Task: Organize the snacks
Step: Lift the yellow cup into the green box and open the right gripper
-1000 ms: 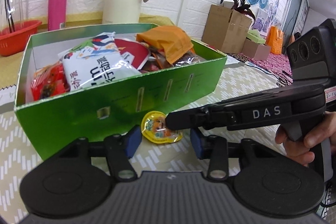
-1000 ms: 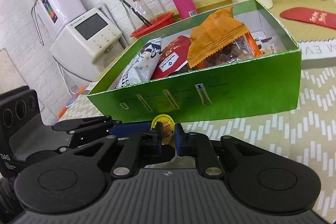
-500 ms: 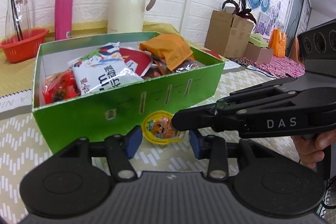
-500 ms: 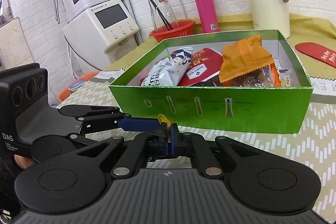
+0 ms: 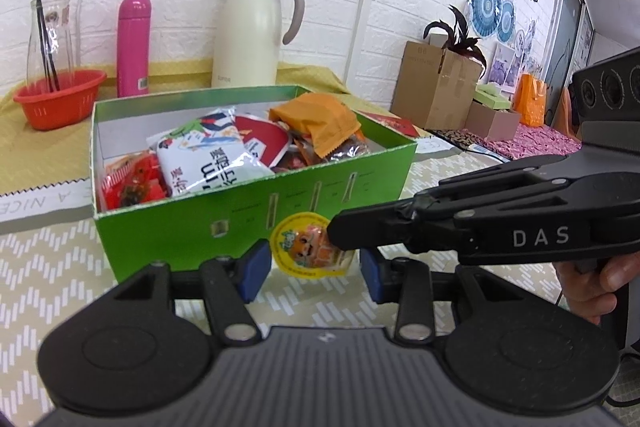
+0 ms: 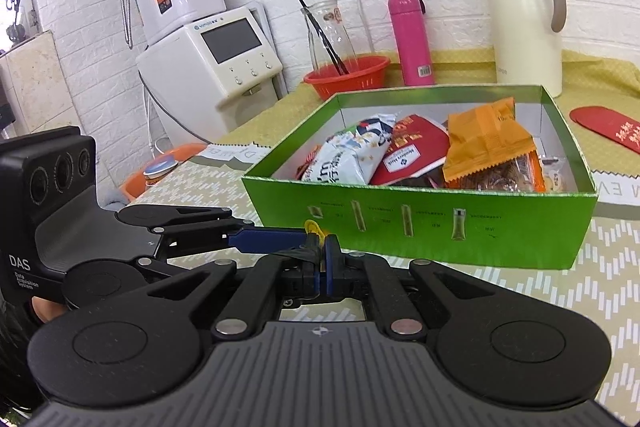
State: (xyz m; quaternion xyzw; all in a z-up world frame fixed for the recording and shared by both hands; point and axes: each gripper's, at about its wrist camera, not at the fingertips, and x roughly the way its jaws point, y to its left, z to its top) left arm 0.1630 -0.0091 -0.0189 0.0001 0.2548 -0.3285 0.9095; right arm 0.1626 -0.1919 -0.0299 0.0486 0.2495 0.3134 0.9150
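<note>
A green snack box [image 5: 168, 227] [image 6: 520, 235] holds a white packet [image 5: 208, 163], a red packet [image 6: 412, 155] and an orange packet [image 5: 320, 119] [image 6: 484, 143]. A small yellow jelly cup [image 5: 308, 247] hangs in front of the box's near wall, lifted off the table. My right gripper [image 6: 320, 259] is shut on the cup's rim [image 6: 313, 229]; it also shows in the left wrist view [image 5: 340, 233]. My left gripper [image 5: 310, 269] is open, its blue pads either side of the cup, just below it.
Behind the box stand a cream thermos jug [image 5: 256, 31], a pink bottle [image 5: 133, 47] and a red basket [image 5: 60, 99] with a glass carafe. A white appliance [image 6: 208, 59] stands at the left, cardboard boxes [image 5: 436, 87] at the right. A red envelope [image 6: 608, 127] lies on the cloth.
My right gripper has lifted the jelly cup off the table to mid-height of the box's front wall. Both grippers have risen and levelled; the left stays open.
</note>
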